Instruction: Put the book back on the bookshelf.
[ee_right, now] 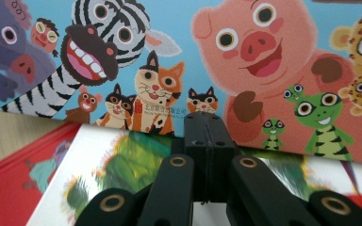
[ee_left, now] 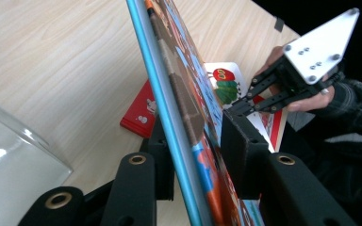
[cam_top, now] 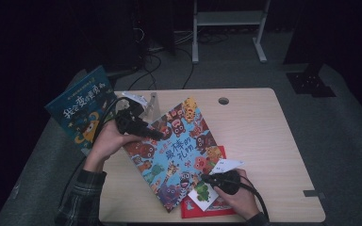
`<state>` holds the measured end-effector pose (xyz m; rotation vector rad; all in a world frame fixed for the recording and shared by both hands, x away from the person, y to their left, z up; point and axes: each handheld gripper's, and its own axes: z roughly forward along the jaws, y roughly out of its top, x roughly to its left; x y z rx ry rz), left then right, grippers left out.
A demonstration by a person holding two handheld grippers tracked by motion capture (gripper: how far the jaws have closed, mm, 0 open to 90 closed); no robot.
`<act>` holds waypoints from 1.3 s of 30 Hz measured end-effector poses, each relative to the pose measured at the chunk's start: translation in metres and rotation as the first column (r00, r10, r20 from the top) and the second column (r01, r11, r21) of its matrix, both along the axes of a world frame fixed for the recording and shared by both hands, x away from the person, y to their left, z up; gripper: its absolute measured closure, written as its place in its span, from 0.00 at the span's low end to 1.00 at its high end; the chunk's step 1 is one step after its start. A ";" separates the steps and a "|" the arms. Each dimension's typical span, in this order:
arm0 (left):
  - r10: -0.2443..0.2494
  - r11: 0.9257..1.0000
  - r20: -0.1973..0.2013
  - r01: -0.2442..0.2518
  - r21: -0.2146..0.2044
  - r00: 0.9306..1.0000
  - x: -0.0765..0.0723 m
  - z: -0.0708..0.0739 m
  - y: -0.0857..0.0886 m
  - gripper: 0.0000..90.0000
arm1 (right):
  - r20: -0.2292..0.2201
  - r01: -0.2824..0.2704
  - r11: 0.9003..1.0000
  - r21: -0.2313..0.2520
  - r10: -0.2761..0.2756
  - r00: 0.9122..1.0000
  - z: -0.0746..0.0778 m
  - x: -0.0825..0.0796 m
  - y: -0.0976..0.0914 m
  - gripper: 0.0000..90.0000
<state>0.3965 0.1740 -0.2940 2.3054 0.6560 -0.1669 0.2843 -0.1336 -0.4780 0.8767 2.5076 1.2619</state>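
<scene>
The left claw (cam_top: 156, 134) is clamped on the far edge of the animal book (cam_top: 179, 153), tipping it up. The right claw (cam_top: 206, 179) is shut together, empty, at its near edge, over the white book (cam_top: 202, 194) on the desk (cam_top: 254, 136).

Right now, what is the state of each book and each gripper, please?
animal book: closed, one edge raised, tilted above the table.
left gripper: shut on the animal book's edge.
right gripper: shut, empty, at the animal book's lower edge.
white book: closed, flat on the red book.
red book: closed, flat on the table.
blue book: closed, propped at an angle.
</scene>
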 end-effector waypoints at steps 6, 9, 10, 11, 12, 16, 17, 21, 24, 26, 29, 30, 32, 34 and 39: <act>-0.064 0.997 -0.007 0.064 0.038 0.998 -0.003 0.025 -0.014 0.84 | 0.011 0.015 1.000 0.002 -0.015 1.000 -0.001 0.007 -0.003 0.94; -0.077 0.994 0.012 0.076 0.083 0.997 -0.007 0.035 -0.022 0.85 | 0.021 0.076 0.997 0.022 -0.076 0.997 0.001 0.014 -0.023 0.93; -0.078 0.993 0.019 0.075 0.096 0.997 -0.008 0.037 -0.024 0.85 | 0.034 0.102 0.994 0.031 -0.103 0.994 0.002 0.017 -0.033 0.92; -0.082 0.991 0.028 0.078 0.107 0.996 -0.011 0.039 -0.026 0.85 | 0.041 0.122 0.992 0.038 -0.124 0.991 0.002 0.018 -0.040 0.91; -0.084 0.990 0.033 0.079 0.118 0.996 -0.012 0.042 -0.027 0.86 | 0.047 0.151 0.987 0.045 -0.153 0.987 0.002 0.021 -0.049 0.89; -0.096 0.985 0.077 0.083 0.154 0.992 -0.022 0.050 -0.032 0.88 | 0.066 0.297 0.953 0.055 -0.301 0.951 0.001 0.032 -0.088 0.82; -0.101 0.982 0.092 0.084 0.171 0.991 -0.024 0.052 -0.033 0.88 | 0.071 0.338 0.939 0.059 -0.342 0.937 0.000 0.035 -0.097 0.79; -0.091 0.975 0.144 0.059 0.212 0.985 -0.032 0.059 -0.033 0.88 | 0.077 0.495 0.868 0.039 -0.497 0.864 -0.007 0.050 -0.130 0.70; -0.071 0.973 0.163 0.032 0.228 0.984 -0.035 0.066 -0.027 0.88 | 0.048 0.551 0.834 0.015 -0.551 0.833 -0.012 0.059 -0.142 0.63; -0.061 0.974 0.164 0.023 0.225 0.985 -0.036 0.070 -0.020 0.88 | 0.047 0.574 0.819 -0.005 -0.573 0.818 -0.015 0.063 -0.148 0.60; -0.035 0.980 0.158 0.002 0.201 0.987 -0.037 0.077 -0.007 0.88 | 0.052 0.597 0.802 -0.024 -0.595 0.802 -0.018 0.068 -0.153 0.53; -0.026 0.980 0.159 -0.006 0.198 0.987 -0.038 0.080 -0.002 0.88 | 0.050 0.601 0.799 -0.029 -0.599 0.799 -0.019 0.069 -0.154 0.50; -0.004 0.982 0.163 -0.028 0.188 0.987 -0.040 0.085 0.009 0.88 | 0.046 0.604 0.796 -0.032 -0.602 0.797 -0.021 0.072 -0.156 0.46; 0.025 0.983 0.167 -0.055 0.178 0.986 -0.041 0.090 0.022 0.88 | 0.041 0.605 0.795 -0.044 -0.604 0.796 -0.023 0.074 -0.157 0.45; 0.089 0.978 0.184 -0.121 0.170 0.979 -0.047 0.099 0.056 0.88 | 0.026 0.602 0.795 -0.072 -0.602 0.798 -0.024 0.076 -0.155 0.39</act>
